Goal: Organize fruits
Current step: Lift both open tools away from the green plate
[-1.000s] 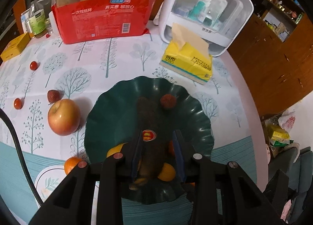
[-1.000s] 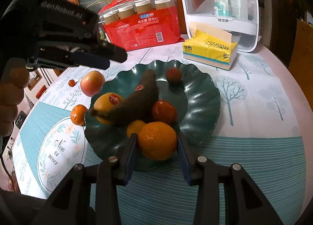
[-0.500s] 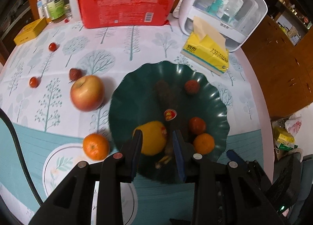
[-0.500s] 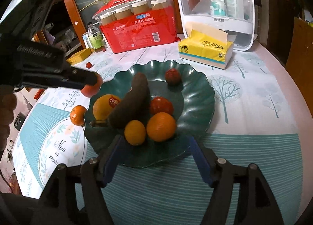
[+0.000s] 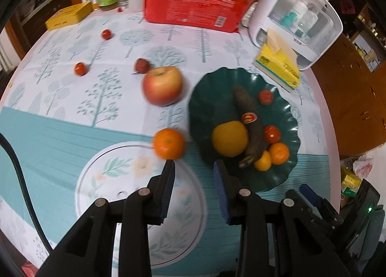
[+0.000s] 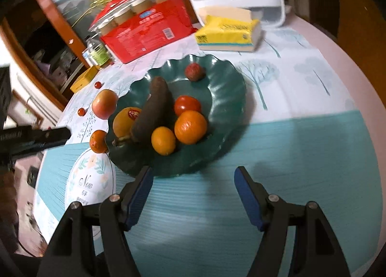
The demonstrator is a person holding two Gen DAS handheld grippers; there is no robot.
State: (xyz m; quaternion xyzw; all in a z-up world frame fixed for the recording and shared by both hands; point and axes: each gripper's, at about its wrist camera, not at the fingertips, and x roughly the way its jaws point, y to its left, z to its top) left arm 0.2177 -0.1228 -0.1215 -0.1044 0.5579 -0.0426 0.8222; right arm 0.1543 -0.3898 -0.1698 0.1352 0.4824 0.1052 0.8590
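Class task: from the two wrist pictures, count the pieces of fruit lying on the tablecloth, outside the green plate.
5: an apple beside the green plate, an orange before the left gripper, a lychee behind the apple, two small red fruits farther back. Others may be hidden.

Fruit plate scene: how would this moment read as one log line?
left claw open, empty, near loose orange | right claw open, empty | green plate holds six fruits | apple on table

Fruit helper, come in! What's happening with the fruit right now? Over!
Both hand-held grippers open, empty: left, right. Orange just ahead of left, outside green plate. Apple also out. Path clear.
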